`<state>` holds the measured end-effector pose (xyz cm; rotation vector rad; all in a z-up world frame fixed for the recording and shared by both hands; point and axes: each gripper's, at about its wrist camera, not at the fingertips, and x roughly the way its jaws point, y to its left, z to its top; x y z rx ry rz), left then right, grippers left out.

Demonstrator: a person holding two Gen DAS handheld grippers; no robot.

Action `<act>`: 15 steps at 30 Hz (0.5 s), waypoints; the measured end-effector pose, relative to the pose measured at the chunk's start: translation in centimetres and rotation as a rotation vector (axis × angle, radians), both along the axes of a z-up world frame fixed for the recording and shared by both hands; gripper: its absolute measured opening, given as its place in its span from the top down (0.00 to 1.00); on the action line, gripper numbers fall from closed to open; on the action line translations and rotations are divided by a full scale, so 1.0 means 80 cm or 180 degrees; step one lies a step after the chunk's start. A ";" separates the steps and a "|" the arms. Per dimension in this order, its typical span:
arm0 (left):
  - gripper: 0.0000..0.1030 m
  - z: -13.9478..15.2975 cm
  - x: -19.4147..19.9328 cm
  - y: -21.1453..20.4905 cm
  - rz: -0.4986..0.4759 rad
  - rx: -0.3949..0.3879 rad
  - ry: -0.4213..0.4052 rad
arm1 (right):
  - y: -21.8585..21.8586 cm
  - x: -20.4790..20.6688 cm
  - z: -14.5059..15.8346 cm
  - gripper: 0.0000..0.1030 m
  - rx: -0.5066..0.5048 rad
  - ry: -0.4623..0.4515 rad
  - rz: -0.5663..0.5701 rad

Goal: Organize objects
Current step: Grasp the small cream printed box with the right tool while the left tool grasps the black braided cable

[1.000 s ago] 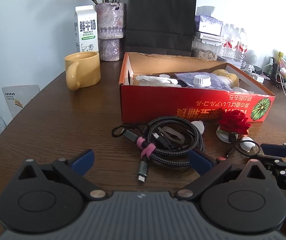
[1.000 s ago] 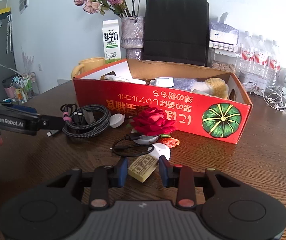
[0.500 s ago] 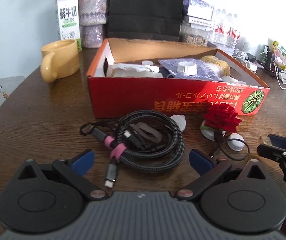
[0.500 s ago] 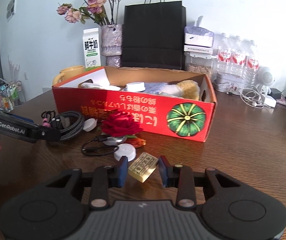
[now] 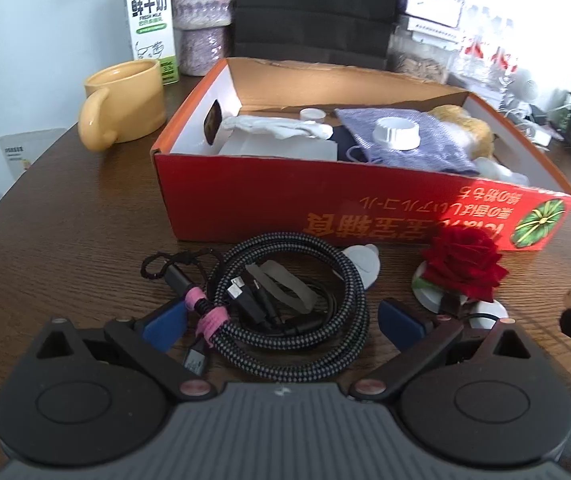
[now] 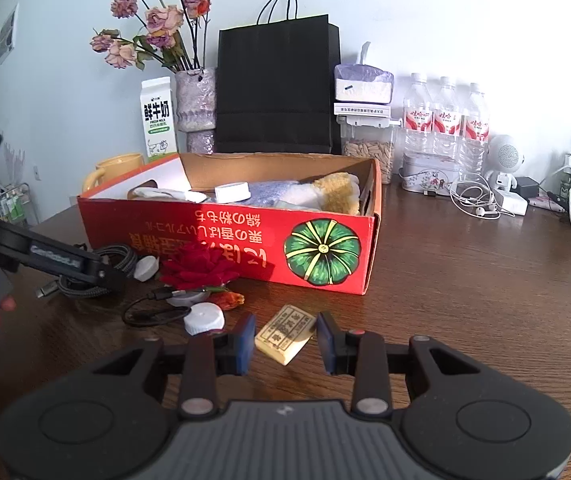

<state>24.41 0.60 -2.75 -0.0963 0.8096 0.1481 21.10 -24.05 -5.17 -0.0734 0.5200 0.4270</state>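
- The red box (image 5: 325,204) fills the middle of the left view and already holds several things: a white bag (image 5: 277,136), a purple pouch (image 5: 425,148) with a white cap (image 5: 397,133) on it, and something tan and furry (image 5: 465,130) at its right end. Judging by that, part of the tidying is done
- Still out on the tabletop (image 5: 65,240), all below the box's front wall: a coiled braided cable (image 5: 305,320), a red rose (image 5: 463,266) on its white base, a small white lid (image 6: 204,319), a thin black cord (image 6: 149,314) looped beside that lid, and a small yellow block (image 6: 285,334)
- The left tongs (image 5: 281,322) are spread wide at the bottom of the left view, one tip on each side of the cable coil, not closed on it; whether the tips touch the cable I cannot tell
- The right tongs (image 6: 285,342) at the bottom centre of the right view stand partly apart with the yellow block between the tips. There seems to be a little gap on each side, so this does not look like a firm pinch yet
- What is left, as I read it: close on the cable and on the block, carry each into the box, then do the rose, lid and cord
- The mug (image 5: 123,104), milk carton (image 5: 151,20), black bag (image 6: 277,88) and water bottles (image 6: 445,116) stand behind the box in the upper part of the views and may not be part of the job
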 end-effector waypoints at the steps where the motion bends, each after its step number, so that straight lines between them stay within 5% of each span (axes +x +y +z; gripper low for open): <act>1: 0.00 -0.001 0.001 -0.002 0.0018 0.0019 0.0007 | 0.000 0.000 0.000 0.69 0.0009 0.0005 0.0007; 15: 0.00 -0.012 0.001 -0.010 0.0288 0.0135 -0.0086 | 0.001 -0.005 0.000 0.69 0.0068 0.0003 0.0073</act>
